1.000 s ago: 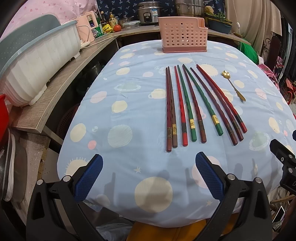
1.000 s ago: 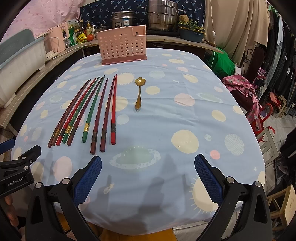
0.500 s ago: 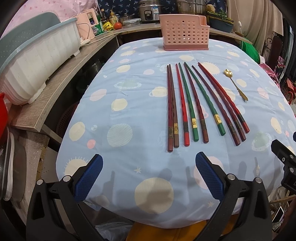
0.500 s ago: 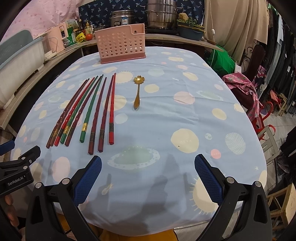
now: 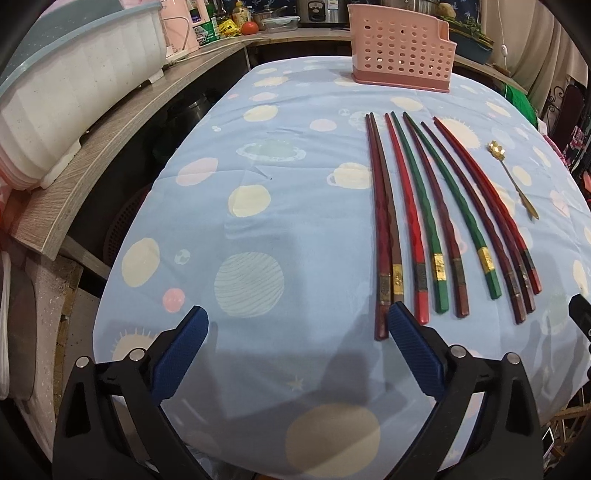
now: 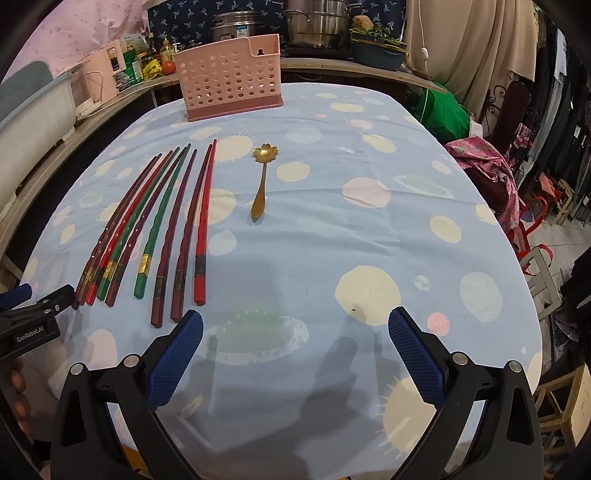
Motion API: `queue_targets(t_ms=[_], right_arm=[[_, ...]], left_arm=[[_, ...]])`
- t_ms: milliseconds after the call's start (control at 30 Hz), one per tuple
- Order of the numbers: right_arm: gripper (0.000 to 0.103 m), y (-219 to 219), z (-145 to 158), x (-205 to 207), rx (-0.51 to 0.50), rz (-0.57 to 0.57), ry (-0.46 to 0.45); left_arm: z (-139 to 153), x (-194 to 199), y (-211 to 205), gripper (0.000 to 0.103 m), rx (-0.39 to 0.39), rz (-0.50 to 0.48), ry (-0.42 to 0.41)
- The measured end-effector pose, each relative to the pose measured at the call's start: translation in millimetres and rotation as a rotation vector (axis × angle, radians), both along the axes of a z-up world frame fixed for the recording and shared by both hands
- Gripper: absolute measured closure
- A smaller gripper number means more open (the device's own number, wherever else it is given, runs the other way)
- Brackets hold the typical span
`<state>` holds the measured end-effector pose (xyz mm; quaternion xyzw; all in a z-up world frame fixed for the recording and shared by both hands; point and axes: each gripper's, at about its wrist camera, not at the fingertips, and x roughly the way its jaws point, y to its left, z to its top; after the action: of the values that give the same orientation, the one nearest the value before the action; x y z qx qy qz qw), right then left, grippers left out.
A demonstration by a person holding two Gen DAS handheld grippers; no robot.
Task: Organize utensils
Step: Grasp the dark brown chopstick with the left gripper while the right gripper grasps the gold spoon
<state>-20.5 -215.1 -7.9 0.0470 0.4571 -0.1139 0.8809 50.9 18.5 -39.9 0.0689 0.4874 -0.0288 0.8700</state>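
A blue tablecloth (image 5: 280, 206) printed with pale planets and suns covers the table, and on it lie the chopsticks (image 5: 439, 221) in a loose fan of red, green and dark brown sticks, their thick ends toward the camera and their tips pointing to 12 o'clock. In the left wrist view the left gripper (image 5: 295, 343) hangs low over the near edge of the cloth with its jaws spread wide and nothing between them; its right blue pad (image 5: 413, 347) sits just at the butt ends of the two leftmost brown chopsticks, though contact cannot be told. At 2 o'clock from the chopsticks lies a gold spoon (image 5: 513, 181) with a flower-shaped bowl, apart from them. At 12 o'clock, at the far side of the table, a pink perforated utensil basket (image 5: 402, 55) stands upright. A white tub (image 5: 70, 92) rests on a wooden counter at 10 o'clock. In the right wrist view the right gripper (image 6: 295, 347) is likewise spread wide and empty above the bare cloth, with the chopsticks (image 6: 162, 225) at its 10 o'clock, its left pad (image 6: 177, 350) just beside their near ends. The spoon (image 6: 262, 181) lies at 12 o'clock, the basket (image 6: 229, 77) beyond it, and steel pots (image 6: 317, 24) stand on the counter behind.
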Motion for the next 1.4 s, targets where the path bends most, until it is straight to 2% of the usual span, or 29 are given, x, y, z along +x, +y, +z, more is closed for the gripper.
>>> queue_targets(t_ms=[267,367,433,567,600,700,767,900,967,1067,1400], right_arm=[[0.007,-1,-1,18,0.005,0.012,0.001],[0.007,0,-1,29,0.006,0.024,-0.004],[0.009,0,-2,37,0.012,0.034,-0.007],[0.023,0,-3,59,0.020,0.052,-0.016],[0.025,-1,-5,65,0.027,0.055,-0.015],[0.039,-5,-11,82,0.065,0.058,-0.002],[0.052,-7,-16,92,0.089,0.059,0.013],[0.065,-5,-18,102,0.072,0.067,0.012],[0.080,-5,-18,103,0.068,0.070,0.009],[0.093,-8,-18,103,0.075,0.075,0.008],[0.093,-10,-1,82,0.082,0.074,-0.028]], left_arm=[[-7,17,-2,0.011,-0.018,-0.002,0.019],[-7,23,-1,0.018,-0.041,-0.006,0.021],[-5,27,0,0.029,-0.066,-0.013,0.027],[-3,33,-1,0.048,-0.096,-0.027,0.033],[-2,34,-1,0.056,-0.099,-0.027,0.032],[0,39,1,0.077,-0.106,-0.027,0.032],[1,43,2,0.089,-0.114,-0.027,0.039],[1,45,4,0.092,-0.121,-0.032,0.044],[1,44,4,0.092,-0.119,-0.033,0.045],[1,44,5,0.092,-0.129,-0.035,0.051],[13,37,7,0.096,-0.159,-0.038,0.048]])
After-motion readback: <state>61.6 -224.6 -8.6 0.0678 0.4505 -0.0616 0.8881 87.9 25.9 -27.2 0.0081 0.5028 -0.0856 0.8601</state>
